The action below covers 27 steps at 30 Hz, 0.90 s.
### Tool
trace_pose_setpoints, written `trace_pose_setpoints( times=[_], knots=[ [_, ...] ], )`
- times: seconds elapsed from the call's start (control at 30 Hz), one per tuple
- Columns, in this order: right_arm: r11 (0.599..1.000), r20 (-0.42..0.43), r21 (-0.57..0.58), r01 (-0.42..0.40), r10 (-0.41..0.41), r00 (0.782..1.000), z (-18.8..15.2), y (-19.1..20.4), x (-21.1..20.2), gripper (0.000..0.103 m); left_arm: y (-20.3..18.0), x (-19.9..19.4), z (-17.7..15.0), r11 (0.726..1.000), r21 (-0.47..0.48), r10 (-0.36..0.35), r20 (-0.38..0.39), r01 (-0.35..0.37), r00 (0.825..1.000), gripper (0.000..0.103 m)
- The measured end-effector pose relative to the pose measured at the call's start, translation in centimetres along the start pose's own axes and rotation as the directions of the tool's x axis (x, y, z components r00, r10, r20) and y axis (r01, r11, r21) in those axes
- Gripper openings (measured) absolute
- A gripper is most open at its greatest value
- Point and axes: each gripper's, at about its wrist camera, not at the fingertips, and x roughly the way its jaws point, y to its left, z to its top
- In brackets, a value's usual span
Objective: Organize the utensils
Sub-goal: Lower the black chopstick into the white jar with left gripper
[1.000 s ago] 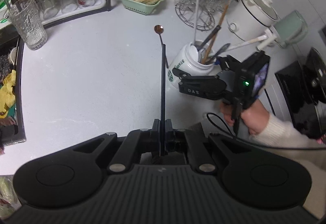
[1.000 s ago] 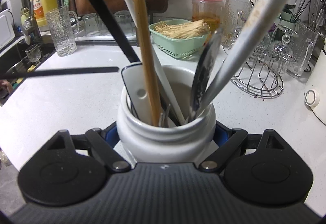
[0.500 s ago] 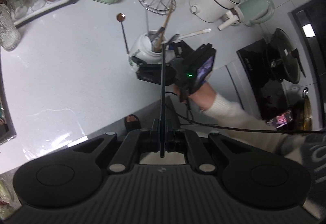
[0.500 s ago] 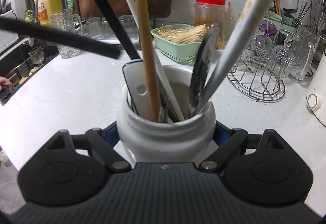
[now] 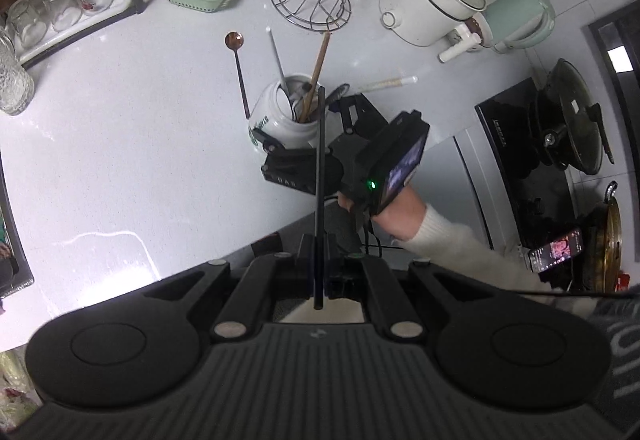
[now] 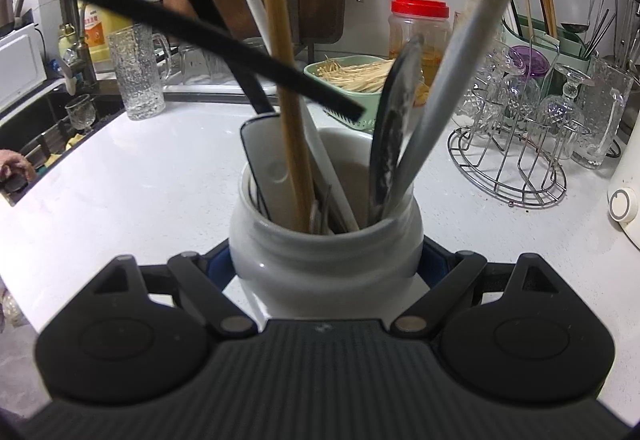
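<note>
I see the white counter (image 5: pixel 120 144) with the jar (image 5: pixel 288 116) near its front edge, already crowded with utensils. My right gripper (image 5: pixel 304 144) is clamped on the jar's body, jaws spread around it on both sides, holding it steady; in the right view the jar (image 6: pixel 324 252) sits squarely between the arms. My left gripper (image 5: pixel 318 272) is pinched fully together on 1 black stick (image 5: pixel 319 180), which runs straight out from the jaws, its far tip over the jar's mouth. In the right view that stick (image 6: pixel 192 28) crosses in from the upper left, tip just short of the opening.

To do this insertion well, I judge I should steepen the stick until it points down into the mouth, then aim for the free gap between the wooden handle (image 6: pixel 284 80) and the dark spoon (image 6: pixel 394 120). I lower slowly, let the tip slide past the handles, and release only once it rests inside. The right grip should hold so the jar does not tip.

1 copper spoon (image 5: pixel 239 68) lies on the counter beside the jar, likely next.
</note>
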Motion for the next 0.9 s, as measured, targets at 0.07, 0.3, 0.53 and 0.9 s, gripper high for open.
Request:
trace_pose_setpoints(
  times=[0.07, 0.3, 0.53, 0.9],
  knots=[
    [1.000, 0.000, 0.002, 0.001, -0.001, 1.000, 0.0, 0.0, 0.0, 0.091, -0.2, 0.4, 1.0, 1.000, -0.002, 0.006, -0.014, -0.006, 1.000, 0.005],
    [1.000, 0.002, 0.004, 0.002, -0.002, 1.000, 0.0, 0.0, 0.0, 0.091, -0.8, 2.3, 4.2, 0.999, -0.017, 0.026, -0.083, -0.028, 0.996, 0.005],
    [1.000, 0.008, 0.007, 0.001, -0.001, 1.000, -0.2, 0.0, 0.0, 0.091, -1.1, 3.0, 6.4, 0.998, -0.010, 0.067, -0.131, -0.069, 0.989, 0.005],
    [1.000, 0.016, 0.003, -0.001, 0.001, 1.000, -0.2, 0.0, -0.1, 0.091, -1.7, 4.7, 10.0, 0.996, 0.023, 0.093, -0.089, -0.091, 0.992, 0.005]
  ],
)
